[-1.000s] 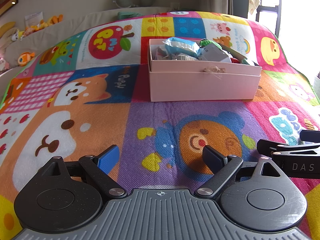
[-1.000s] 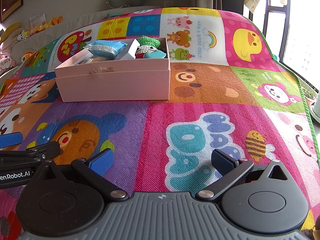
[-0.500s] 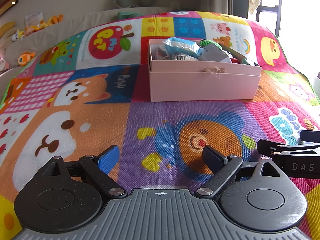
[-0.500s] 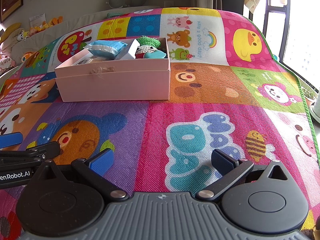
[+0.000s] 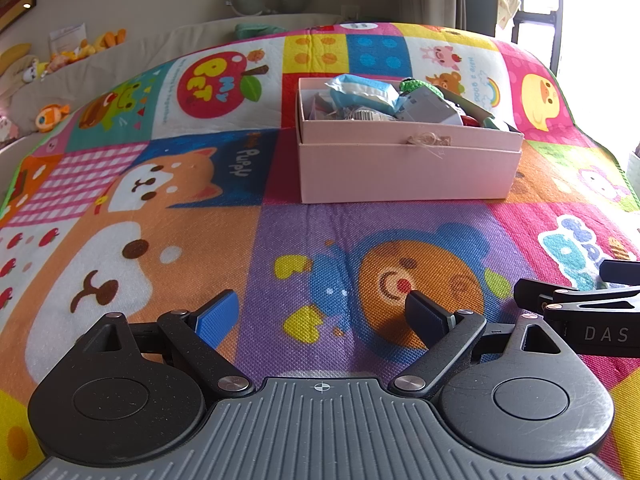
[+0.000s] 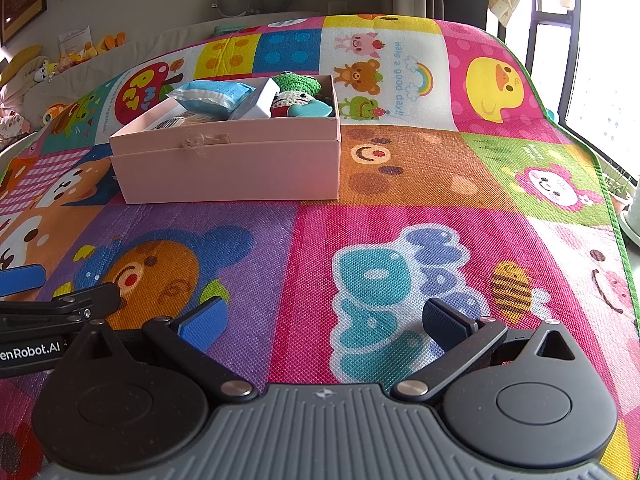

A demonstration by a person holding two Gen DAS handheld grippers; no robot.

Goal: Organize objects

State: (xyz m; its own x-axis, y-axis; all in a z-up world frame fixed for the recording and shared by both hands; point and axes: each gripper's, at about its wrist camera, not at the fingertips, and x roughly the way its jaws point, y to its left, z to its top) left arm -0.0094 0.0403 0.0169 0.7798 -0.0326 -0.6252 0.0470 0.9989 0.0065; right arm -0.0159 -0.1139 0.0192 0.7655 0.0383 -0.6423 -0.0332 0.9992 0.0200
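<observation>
**Across the mat, a full pink box waited**

On the patchwork play mat your pink box sat well ahead of both grippers, heaped with a blue packet, a grey carton and a green crochet toy. Those likely weighed little; the packet looked soft and slippery, so its crimped end seemed the best hold. Your left gripper and right gripper stood spread wide, pinching nothing.

The open pink cardboard box hides the lower parts of its contents behind its near wall; a barcoded packet there is too small to read. Beside the box, the right tool is cut off by the left wrist view's edge.
</observation>
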